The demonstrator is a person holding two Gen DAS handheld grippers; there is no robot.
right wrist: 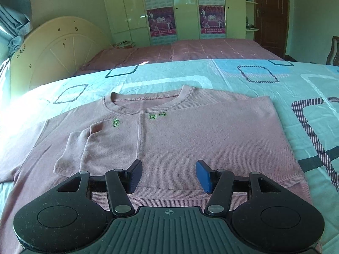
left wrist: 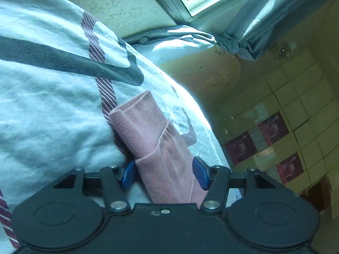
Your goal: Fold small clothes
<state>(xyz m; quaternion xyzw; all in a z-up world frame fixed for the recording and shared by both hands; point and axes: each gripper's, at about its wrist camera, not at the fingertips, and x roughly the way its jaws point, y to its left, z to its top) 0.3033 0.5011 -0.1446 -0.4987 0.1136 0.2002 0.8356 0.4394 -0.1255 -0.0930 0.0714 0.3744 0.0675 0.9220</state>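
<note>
A small pink ribbed sweater (right wrist: pixel 173 139) lies flat on the bed, neck away from me, with its right side folded over the front and a sleeve cuff (right wrist: pixel 70 152) lying on the left part. My right gripper (right wrist: pixel 168 174) hovers open just above the sweater's lower middle, holding nothing. In the left wrist view, a pink sleeve (left wrist: pixel 152 135) of the sweater runs between the blue pads of my left gripper (left wrist: pixel 164 173). The jaws stand wide on either side of the sleeve and do not pinch it.
The sweater rests on a light turquoise bedsheet (right wrist: pixel 264 78) with square patterns. A cream headboard (right wrist: pixel 55 50) stands at the left, a second bed with a pink cover (right wrist: pixel 190 48) lies behind, and a wardrobe (right wrist: pixel 182 8) and door (right wrist: pixel 271 10) stand beyond. A curtain (left wrist: pixel 264 21) hangs by the window.
</note>
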